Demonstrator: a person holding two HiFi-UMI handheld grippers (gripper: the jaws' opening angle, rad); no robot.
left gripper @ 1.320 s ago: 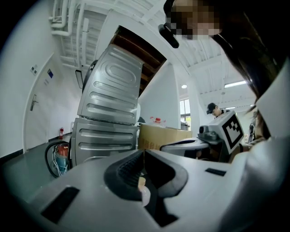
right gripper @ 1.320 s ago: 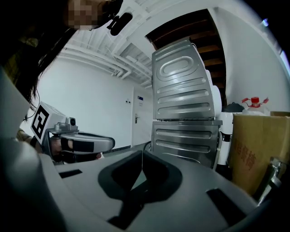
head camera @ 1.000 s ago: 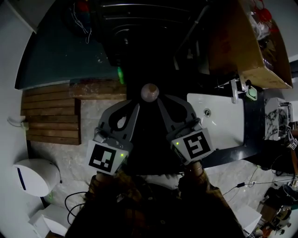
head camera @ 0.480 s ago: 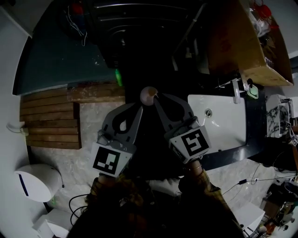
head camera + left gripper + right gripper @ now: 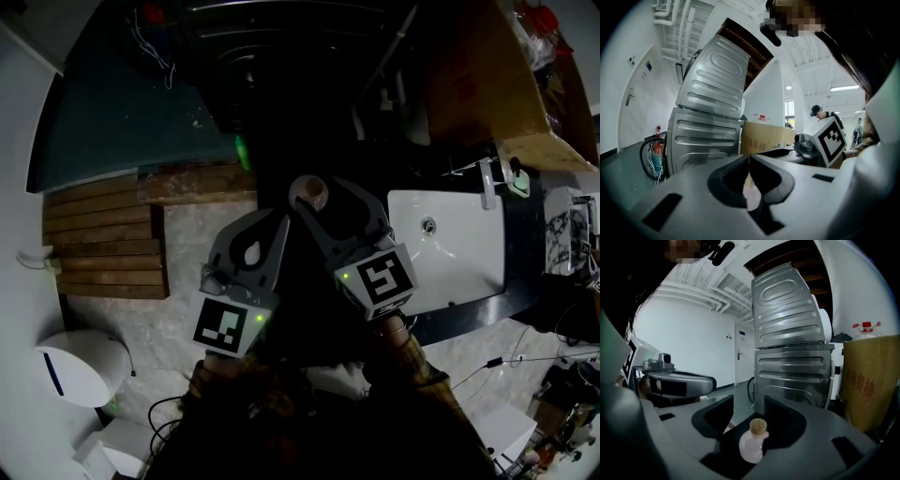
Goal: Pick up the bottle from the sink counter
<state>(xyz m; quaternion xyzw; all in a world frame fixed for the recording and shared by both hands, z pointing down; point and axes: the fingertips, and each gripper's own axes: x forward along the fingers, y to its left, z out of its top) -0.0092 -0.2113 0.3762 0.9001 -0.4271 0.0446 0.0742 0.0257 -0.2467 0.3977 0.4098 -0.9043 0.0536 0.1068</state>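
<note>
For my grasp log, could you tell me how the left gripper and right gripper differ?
The left gripper has its jaws together; the right gripper has them apart, opening. Nothing is between the left gripper's jaws; a corked bottle is between the right gripper's. Both share the same grey design.

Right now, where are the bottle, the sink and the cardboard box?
bottle (image 5: 751, 451), right gripper view, pale body below the tan cap
sink (image 5: 464, 258), head view, bare white basin floor
cardboard box (image 5: 872, 380), right gripper view, its printed side
</note>
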